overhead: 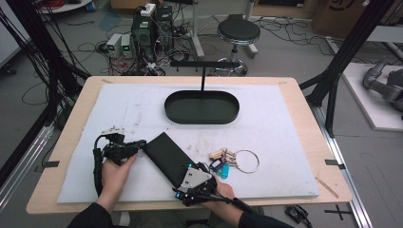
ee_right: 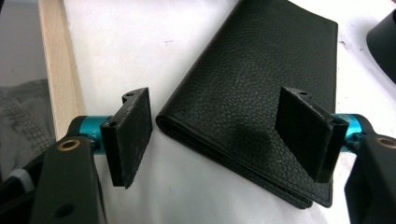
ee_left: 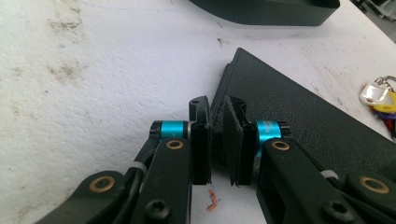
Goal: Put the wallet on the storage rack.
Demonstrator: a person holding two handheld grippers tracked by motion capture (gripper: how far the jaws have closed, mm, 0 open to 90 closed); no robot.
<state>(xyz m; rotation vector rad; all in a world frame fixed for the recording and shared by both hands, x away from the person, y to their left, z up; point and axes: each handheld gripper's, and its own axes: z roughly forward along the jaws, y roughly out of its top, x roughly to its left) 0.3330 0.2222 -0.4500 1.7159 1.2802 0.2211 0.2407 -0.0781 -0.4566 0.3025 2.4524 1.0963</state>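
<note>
**Wallet pinched at one corner, open tool at the other end**

A black leather wallet (overhead: 167,156) is laid flat on the white mat (overhead: 285,142) at the near side of the table (overhead: 71,123). Its far-left corner is clamped between the pads of the left tool (ee_left: 215,140). The right tool (ee_right: 215,135) is held over the wallet's near-right end, its jaws spread wide apart with nothing gripped. A bunch of keys (overhead: 233,160) is seen just right of the wallet, and a black tray (overhead: 201,107) farther off.

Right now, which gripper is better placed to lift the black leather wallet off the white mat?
Left. The left gripper is shut on the black leather wallet's corner; the right gripper stands open at its other end.
</note>
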